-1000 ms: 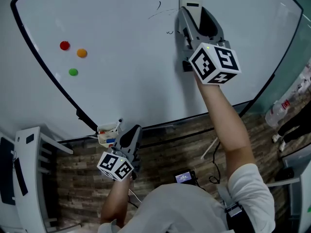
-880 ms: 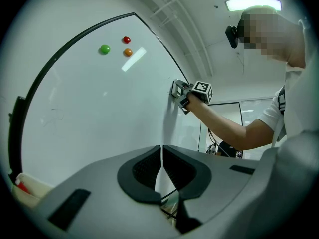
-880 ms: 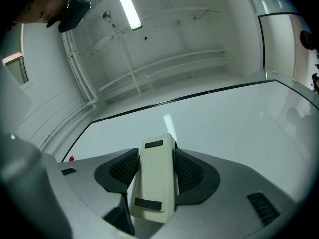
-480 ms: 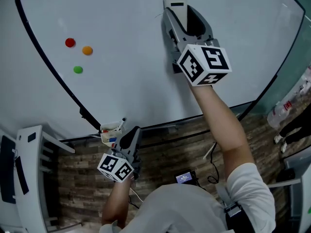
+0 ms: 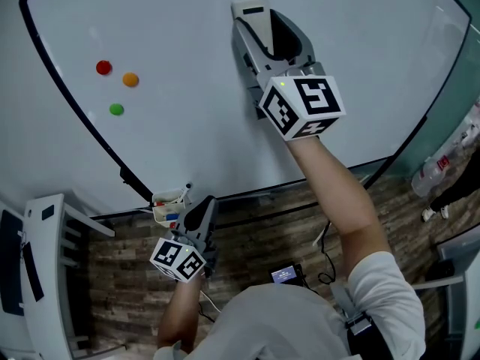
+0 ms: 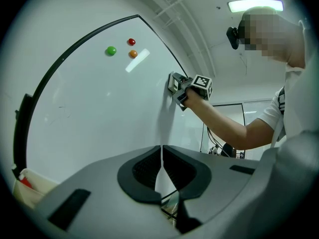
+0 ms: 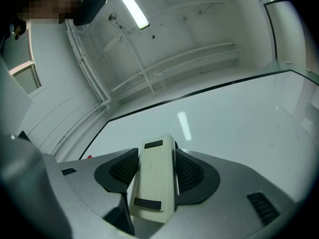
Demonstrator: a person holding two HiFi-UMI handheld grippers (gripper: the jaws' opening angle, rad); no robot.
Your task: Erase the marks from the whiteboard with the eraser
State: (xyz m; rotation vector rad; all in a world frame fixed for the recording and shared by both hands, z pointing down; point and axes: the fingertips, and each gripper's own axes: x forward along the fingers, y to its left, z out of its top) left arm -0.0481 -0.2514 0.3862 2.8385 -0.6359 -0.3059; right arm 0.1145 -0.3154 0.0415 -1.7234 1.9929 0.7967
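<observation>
Between the right gripper's (image 7: 157, 159) jaws: a white eraser (image 7: 153, 183), clamped along its long sides, its far end sticking out past the tips. Dark pads (image 7: 190, 172) press on both flanks.

From the head view, the eraser's far end lies against the whiteboard (image 5: 187, 126), in the upper middle of the board. The right gripper's marker cube (image 5: 300, 105) faces the camera. The right arm (image 5: 341, 193) is stretched out to the board, white sleeve at the shoulder.

Left gripper (image 6: 161, 156): jaws pressed together, nothing between them. It is held low, below the board's bottom edge, over the brown plank floor (image 5: 255, 227).

Just beside the left gripper's tips, a small box (image 5: 166, 205) sits at the board's lower frame, with red and blue bits inside; too small to name.

Left part of the board: three round magnets, red (image 5: 103, 67), orange (image 5: 130, 79), green (image 5: 115, 109), close together and well apart from the eraser.

A black frame (image 5: 75, 111) runs round the board.
</observation>
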